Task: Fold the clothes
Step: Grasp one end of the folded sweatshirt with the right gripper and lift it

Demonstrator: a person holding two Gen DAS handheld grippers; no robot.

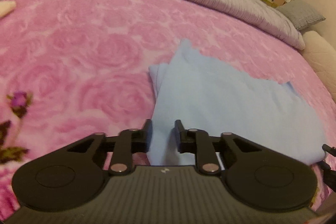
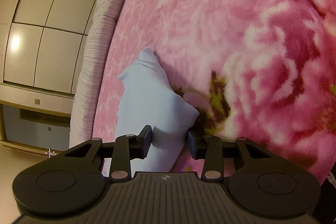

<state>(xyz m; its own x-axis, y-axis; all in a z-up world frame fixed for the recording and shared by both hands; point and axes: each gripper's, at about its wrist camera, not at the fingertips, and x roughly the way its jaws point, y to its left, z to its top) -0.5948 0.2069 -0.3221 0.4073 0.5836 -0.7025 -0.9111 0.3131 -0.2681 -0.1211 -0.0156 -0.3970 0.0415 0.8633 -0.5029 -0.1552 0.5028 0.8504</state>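
Blue garment (image 1: 226, 102) lies between both grippers' parted fingers (image 1: 148, 131); neither clenched

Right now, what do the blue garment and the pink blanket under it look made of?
Light blue garment: thin, smooth matte fabric, probably cotton knit; it drapes in soft folds. Pink rose-print blanket: plush fleece, likely synthetic; fuzzy pile shows in the right wrist view.

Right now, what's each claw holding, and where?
Neither is clamped: both stand open around the light blue garment, the left claw at its near edge, the right claw around a raised fold.
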